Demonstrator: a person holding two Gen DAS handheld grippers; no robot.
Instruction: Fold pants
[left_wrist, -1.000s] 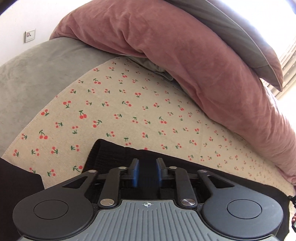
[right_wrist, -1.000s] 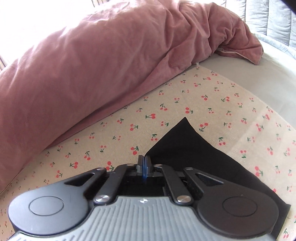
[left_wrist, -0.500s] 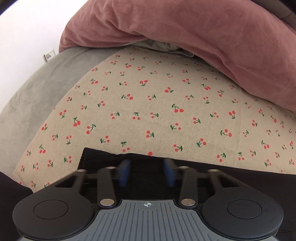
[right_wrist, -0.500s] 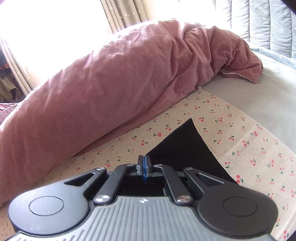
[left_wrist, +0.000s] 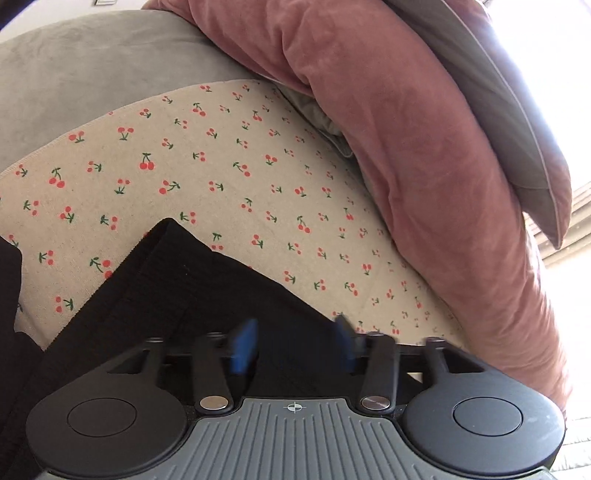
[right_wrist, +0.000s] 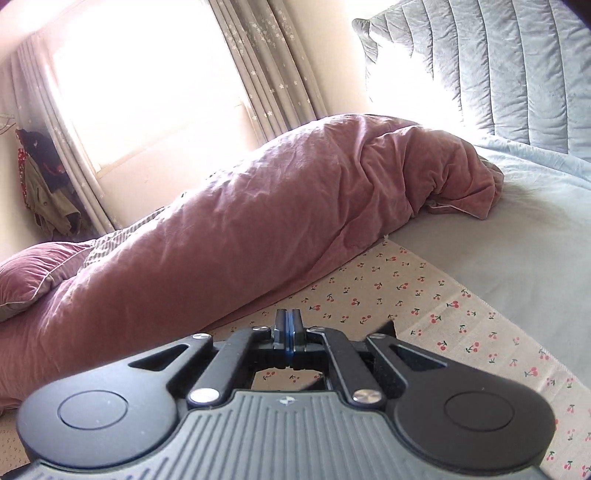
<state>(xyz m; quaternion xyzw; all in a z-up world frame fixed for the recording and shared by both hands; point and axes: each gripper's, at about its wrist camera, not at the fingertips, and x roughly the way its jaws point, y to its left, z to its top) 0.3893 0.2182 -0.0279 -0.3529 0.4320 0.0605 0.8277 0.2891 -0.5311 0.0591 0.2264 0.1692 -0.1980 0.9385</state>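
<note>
Black knit fabric fills the nearest ground of the left wrist view: the pants (left_wrist: 207, 291) lie on the cherry-print cloth (left_wrist: 229, 173), their ribbed waistband edge running up and to the left from the left tool (left_wrist: 293, 341). That tool's blue pads stand spread, having just been opening; the dark fabric shows between and beyond them, but the pads do not press on it. The garment's long axis seems to run across the view, from the ribbed corner at the upper left down toward the right behind the tool's body.

In the right wrist view, the right tool (right_wrist: 289, 325) has its pads pressed flat together. A small black point of fabric (right_wrist: 388, 330) shows just right of its linkage; whether the pads pinch that corner cannot be told, since nothing dark is visible between them. The printed cloth (right_wrist: 454, 314) lies below and beyond it.

Judged from this, the left hand is nearer the bulk of the pants, directly over the waistband end, so the coming move turns on it closing on the edge straight ahead of it.

Farther off, a pink duvet (right_wrist: 258, 229) is heaped along the cloth's far side on the grey bed (right_wrist: 517, 251), with a quilted headboard (right_wrist: 498, 70) and a curtained window (right_wrist: 155, 74) behind.
</note>
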